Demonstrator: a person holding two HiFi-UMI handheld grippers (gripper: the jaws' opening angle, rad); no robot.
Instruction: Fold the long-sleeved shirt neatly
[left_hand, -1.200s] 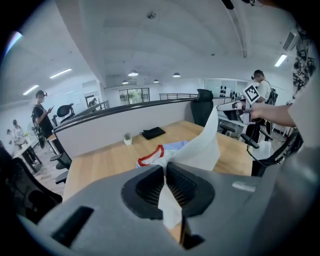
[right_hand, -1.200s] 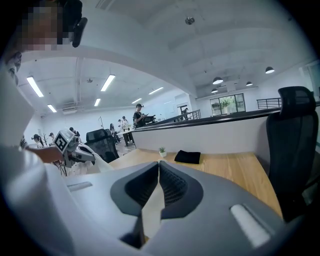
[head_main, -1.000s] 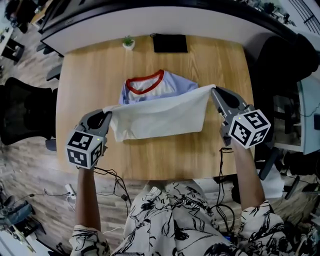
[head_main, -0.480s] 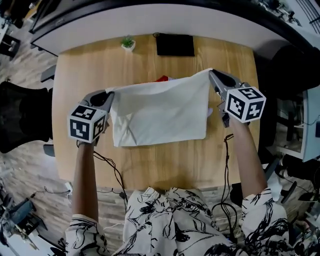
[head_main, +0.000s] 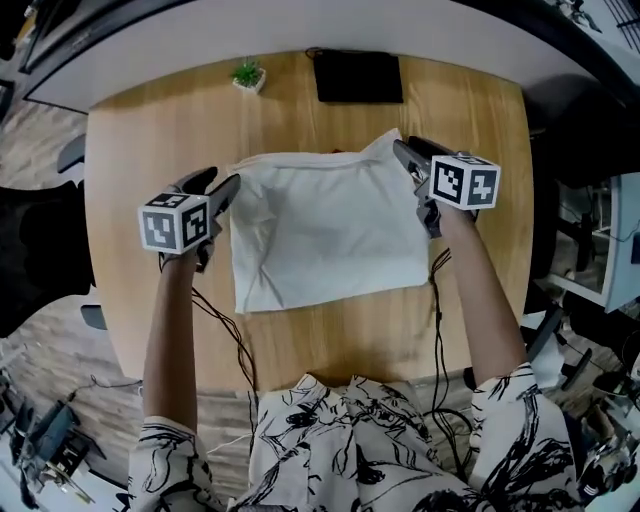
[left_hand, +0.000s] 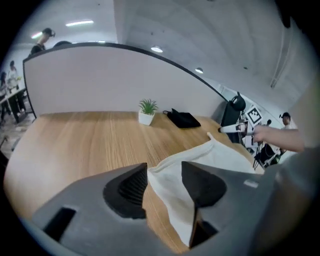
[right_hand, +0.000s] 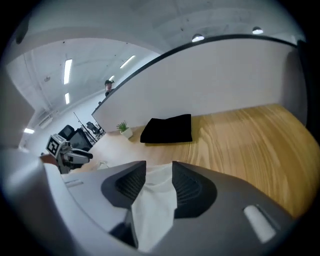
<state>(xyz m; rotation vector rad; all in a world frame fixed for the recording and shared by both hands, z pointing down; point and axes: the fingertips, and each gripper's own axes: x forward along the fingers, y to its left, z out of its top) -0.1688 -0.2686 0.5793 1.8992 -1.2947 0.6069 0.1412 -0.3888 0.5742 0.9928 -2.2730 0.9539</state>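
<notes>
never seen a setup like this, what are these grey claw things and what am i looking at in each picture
There is no robot: a person holds a hand-worked claw, a gripper, in each hand. The top-down picture comes from a camera on the person's head and shows the left gripper and right gripper over a wooden table. The other two come from cameras riding on each gripper, looking along its jaws. On the table lie a folded white shirt, a small potted plant and a black pouch. Each gripper has a far corner of the shirt between its jaws, but the jaws have just been opening and stand apart, so nothing is pinched.
</notes>
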